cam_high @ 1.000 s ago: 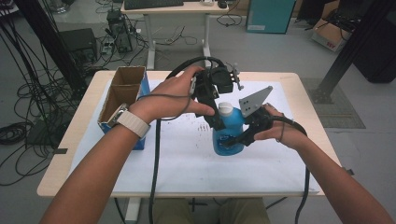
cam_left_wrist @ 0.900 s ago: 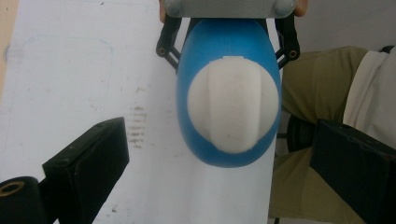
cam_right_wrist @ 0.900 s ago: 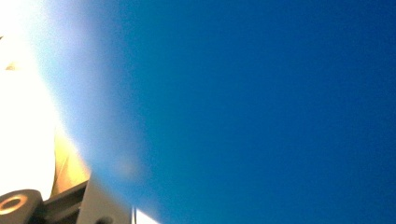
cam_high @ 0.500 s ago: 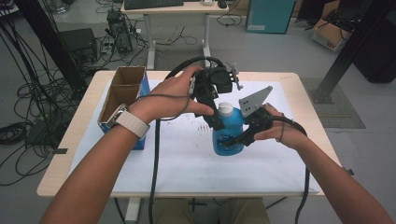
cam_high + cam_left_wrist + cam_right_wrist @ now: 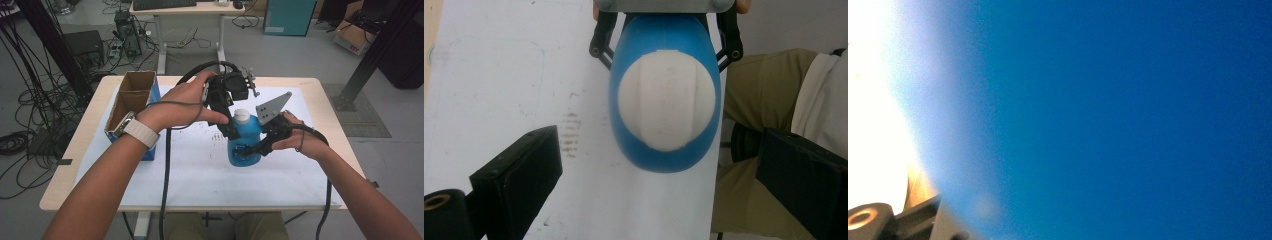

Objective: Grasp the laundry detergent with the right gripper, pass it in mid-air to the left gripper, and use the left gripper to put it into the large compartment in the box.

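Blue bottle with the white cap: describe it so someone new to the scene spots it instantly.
Start at the white sheet covering the wooden table. Near its middle stands a blue plastic bottle with a white cap, clamped by the right gripper, the left gripper poised over it. It is the only upright blue container; the cardboard box sits far left.

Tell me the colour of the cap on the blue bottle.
White. The cap on the blue bottle shows best in the left gripper view, seen from above.
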A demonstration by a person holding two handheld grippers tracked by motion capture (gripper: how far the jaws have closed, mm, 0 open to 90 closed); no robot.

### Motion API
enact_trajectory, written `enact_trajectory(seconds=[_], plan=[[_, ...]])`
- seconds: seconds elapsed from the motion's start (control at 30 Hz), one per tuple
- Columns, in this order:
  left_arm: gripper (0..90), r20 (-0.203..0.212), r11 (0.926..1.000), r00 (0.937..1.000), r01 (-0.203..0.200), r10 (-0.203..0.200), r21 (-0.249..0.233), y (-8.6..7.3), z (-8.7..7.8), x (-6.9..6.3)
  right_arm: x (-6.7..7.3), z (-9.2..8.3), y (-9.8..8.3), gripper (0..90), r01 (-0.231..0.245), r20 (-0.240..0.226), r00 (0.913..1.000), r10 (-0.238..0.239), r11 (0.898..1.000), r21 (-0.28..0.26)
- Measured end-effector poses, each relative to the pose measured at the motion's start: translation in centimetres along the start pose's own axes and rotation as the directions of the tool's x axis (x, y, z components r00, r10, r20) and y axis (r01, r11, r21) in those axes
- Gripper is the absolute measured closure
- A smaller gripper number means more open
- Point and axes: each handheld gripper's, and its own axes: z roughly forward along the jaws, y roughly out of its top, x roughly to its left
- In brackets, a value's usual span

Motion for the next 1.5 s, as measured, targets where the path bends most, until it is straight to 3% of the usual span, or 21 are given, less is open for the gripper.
enact_trajectory(seconds=[1.5], plan=[[5.2, 0.002, 0.9998, 0.9999, -0.014, 0.014, 0.013, 0.00, -0.06, -0.03, -0.01, -0.02, -0.06, 42.5, 0.001, -0.002, 1.0000, -0.001, 1.000, 0.004]])
